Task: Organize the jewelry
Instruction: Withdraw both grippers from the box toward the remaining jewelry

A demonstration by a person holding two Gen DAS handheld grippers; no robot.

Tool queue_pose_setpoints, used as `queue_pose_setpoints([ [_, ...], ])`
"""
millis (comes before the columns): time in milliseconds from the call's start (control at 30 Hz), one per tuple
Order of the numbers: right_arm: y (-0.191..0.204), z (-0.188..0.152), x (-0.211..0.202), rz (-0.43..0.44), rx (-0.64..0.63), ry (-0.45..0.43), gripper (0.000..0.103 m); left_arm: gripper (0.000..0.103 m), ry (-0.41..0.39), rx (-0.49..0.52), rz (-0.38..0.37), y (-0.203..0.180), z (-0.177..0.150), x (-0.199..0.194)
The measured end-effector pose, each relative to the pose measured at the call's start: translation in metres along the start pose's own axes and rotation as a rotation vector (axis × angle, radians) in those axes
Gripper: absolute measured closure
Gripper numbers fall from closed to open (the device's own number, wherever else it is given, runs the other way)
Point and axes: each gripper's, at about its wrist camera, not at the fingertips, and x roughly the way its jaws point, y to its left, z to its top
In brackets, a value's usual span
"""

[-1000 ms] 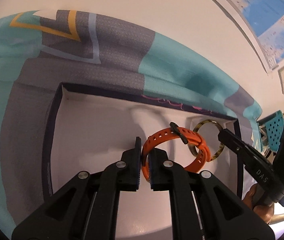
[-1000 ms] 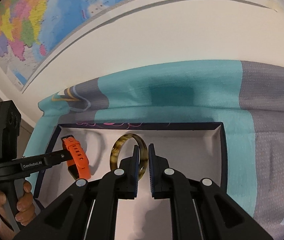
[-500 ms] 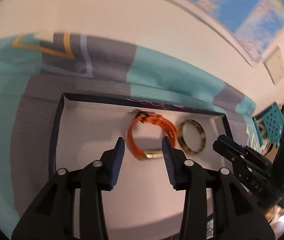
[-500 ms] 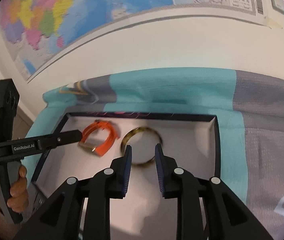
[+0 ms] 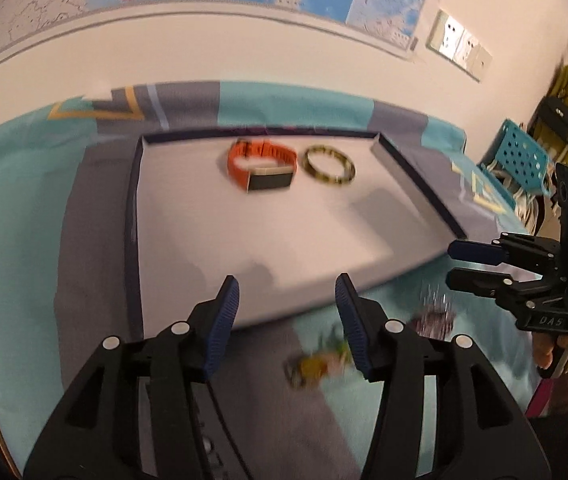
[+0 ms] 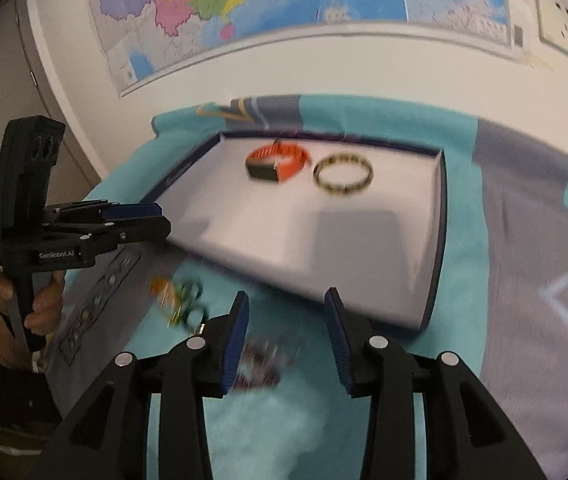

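- Cloth: teal and grey, covered the table; everything sat on it.
- Tray: dark-rimmed, white floor, lay mid-cloth. No writing could be read on it.
- Watch: orange strap, lay on the tray floor toward the far rim, free of both tools.
- Bangle: mottled yellow-brown, lay flat just beside the watch, on its right in both views; whether the two touched could not be told.
- Left gripper: hung over the tray's near edge, jaws about half open after just opening, nothing between them.
- Right gripper: hung at the near edge too, jaws moderately apart after just opening, with only cloth and a blurred trinket seen through the gap.
- Loose pieces outside the tray: a yellow-green piece and a dark piece, both smeared by blur; type not identifiable.
- Step, as judged: two items were placed and both tools were empty, so the next pick was about to start.
- Next move, as judged: each tool needs to drop onto one loose piece near the front edge, close on it, then carry it to bare tray floor clear of the watch and bangle.
- Writing: "GenRobot.AI" on the left tool body seen from the right camera; "DAS" on the right tool body seen from the left camera. Wall map text was too small to read.
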Motion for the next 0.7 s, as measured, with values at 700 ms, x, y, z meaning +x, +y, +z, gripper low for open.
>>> queue_pose_setpoints([
  [700,0.0,-0.03,0.009,0.007,0.117,0.023,0.091,0.049,0.001,0.136,0.026,-0.026,-0.055,-0.017],
])
